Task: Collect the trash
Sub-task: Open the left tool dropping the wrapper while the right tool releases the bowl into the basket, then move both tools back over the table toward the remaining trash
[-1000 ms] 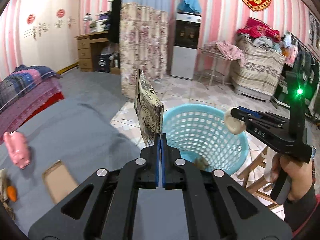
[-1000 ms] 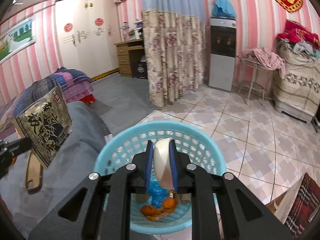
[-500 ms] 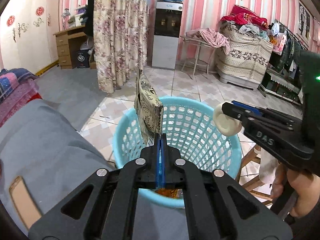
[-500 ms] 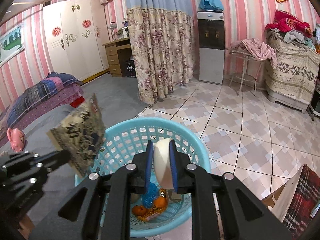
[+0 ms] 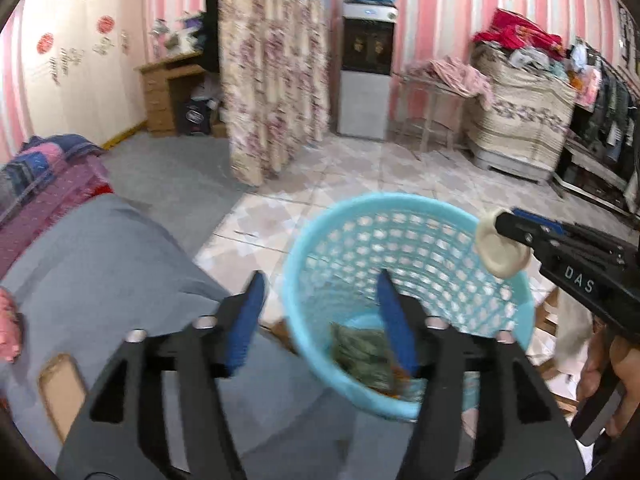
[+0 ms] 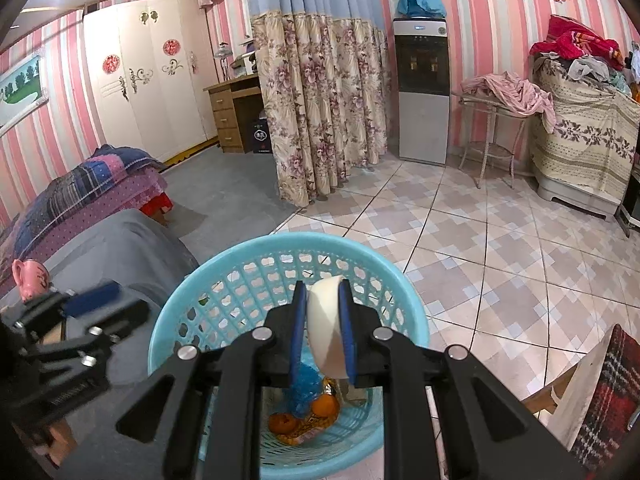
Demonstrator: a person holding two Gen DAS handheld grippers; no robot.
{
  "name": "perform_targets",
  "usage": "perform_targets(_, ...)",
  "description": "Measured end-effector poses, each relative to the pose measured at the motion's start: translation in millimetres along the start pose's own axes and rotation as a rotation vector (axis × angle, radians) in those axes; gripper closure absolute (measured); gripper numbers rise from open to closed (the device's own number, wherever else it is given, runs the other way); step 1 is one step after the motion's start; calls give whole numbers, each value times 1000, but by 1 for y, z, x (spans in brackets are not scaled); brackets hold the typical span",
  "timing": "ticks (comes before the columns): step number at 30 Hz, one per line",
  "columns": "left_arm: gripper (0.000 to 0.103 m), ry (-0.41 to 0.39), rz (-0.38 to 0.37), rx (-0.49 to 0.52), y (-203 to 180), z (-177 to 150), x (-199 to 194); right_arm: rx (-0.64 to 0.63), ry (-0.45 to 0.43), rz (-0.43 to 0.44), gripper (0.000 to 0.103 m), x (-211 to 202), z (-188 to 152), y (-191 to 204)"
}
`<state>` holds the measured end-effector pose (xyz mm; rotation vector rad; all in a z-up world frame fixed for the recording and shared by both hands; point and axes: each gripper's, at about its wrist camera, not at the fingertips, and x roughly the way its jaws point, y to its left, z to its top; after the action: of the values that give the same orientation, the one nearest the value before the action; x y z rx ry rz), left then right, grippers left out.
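Right wrist: basket (image 6: 404, 280), curtain (image 6: 320, 112), dispenser (image 6: 422, 92)

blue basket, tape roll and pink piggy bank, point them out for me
blue basket (image 6: 404, 288), right wrist view, on its far right rim
tape roll (image 6: 325, 334), right wrist view, on its white outer face
pink piggy bank (image 6: 30, 276), right wrist view, on its body

blur: left claw (image 5: 320, 316) | hidden: basket (image 6: 404, 292) bottom behind right claw (image 6: 323, 334), contents partly unclear

Home bedroom: bed (image 6: 80, 196), wardrobe (image 6: 148, 72), floral curtain (image 6: 320, 100), clothes pile (image 6: 576, 48), water dispenser (image 6: 422, 88).
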<state>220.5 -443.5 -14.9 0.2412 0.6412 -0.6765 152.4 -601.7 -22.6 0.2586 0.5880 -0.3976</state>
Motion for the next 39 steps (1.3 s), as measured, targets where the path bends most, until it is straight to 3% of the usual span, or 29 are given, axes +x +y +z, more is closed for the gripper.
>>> perform_targets(4,24,-43,71,-26,22,0,-19,-21,2,5,86,4,0,11)
perform_targets(15,18,-70,135,-96,64,-8,-52,-55,-14,5,85,12,-5,37)
perform_targets(16,17,-72,137,-103,67,-8,-54,-56,-14,1,81,12,-5,38)
perform_targets(19,16,-80,142,-120,73,-11,-60,-50,-28,-4,46,10,-5,38)
perform_targets(24,14,-96,167,-135,84,-17,-71,-43,-32,-12,39,7,-3,39)
perform_targets(26,13,-101,176,-147,89,-18,-76,-38,-46,-20,26,4,-2,40)
perform_targets(29,10,-112,196,-166,97,-23,-84,-42,-72,-34,18,-2,-1,45)
perform_targets(39,6,-114,271,-239,133,-51,-114,-132,-86,-25,14,-12,-2,80)
